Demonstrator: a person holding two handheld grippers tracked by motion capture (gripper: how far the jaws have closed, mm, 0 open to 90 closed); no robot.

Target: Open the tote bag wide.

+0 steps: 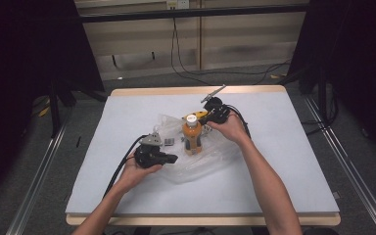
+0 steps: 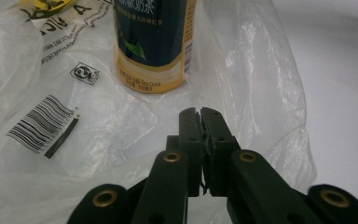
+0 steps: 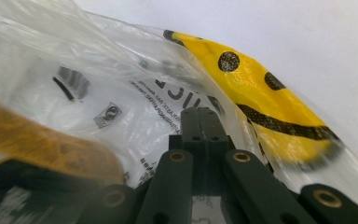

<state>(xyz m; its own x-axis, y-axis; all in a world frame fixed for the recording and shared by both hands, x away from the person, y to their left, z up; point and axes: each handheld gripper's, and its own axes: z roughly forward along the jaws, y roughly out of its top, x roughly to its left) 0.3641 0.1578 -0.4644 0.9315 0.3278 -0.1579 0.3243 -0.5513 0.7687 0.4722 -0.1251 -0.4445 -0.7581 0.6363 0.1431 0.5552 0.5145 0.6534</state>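
1. So, the job looks like bagging a drink: an orange-capped-looking plastic bottle with a white lid and dark blue label stands upright on the crumpled clear plastic bag with a yellow smiley print, mid-table on the pale blue mat.
2. Step in hand, I'd say: pulling the bag open or up around the bottle. It isn't wrapped yet; the film mostly lies flat around its base.
3. Left gripper sits low, just left of the bottle, pointing at it. Its jaws are clenched with a sliver of film apparently pinched between them.
4. Right gripper is behind the bottle near its cap, hand angled in from the right. Jaws clamped together at the smiley edge of the bag; probably gripping film, though I can't tell for sure.
5. Next move likely calls for lifting both edges apart without tipping the bottle.
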